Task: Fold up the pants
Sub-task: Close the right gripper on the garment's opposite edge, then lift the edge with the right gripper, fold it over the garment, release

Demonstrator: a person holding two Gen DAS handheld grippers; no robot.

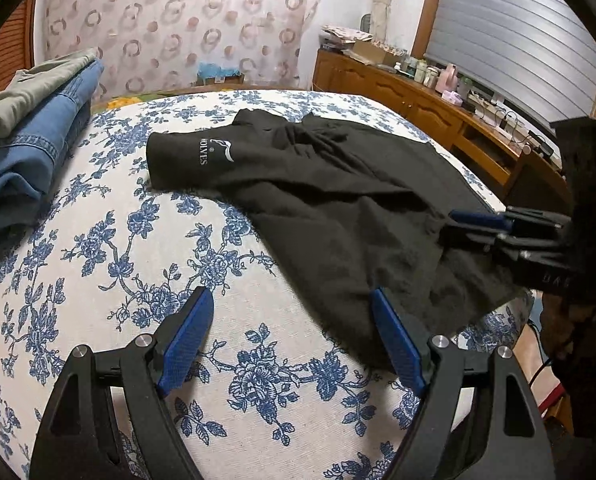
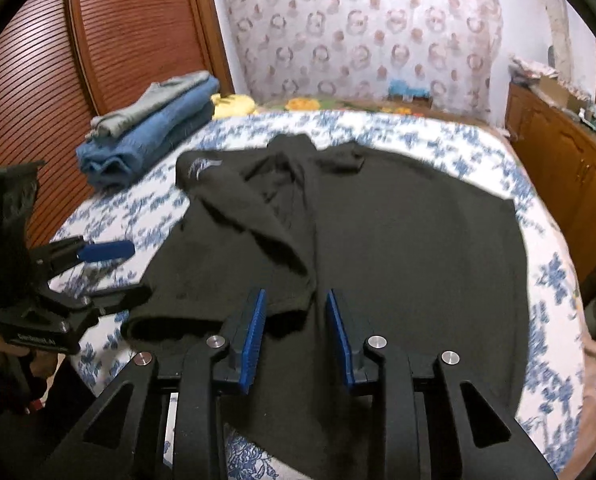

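While the left gripper [image 1: 288,312] holds its jaws released over the blue-flowered bed cover [image 1: 98,280], its right jaw at the hem of the crumpled black fabric pants [image 1: 337,200], the right gripper [image 2: 296,320] jaws stand narrowed, unclenched, astride a pants fold.

Motion blur smears the blue-flowered white bedspread [image 2: 457,140]; small bottles on the wooden sideboard [image 1: 425,70] are unreadable.

Blue-flowered bedspread [image 1: 98,264]; folded jeans [image 1: 26,160] under grey garment [image 1: 30,88] near the headboard side; cluttered wooden cabinet [image 1: 397,88]; slatted wardrobe door [image 2: 130,40].
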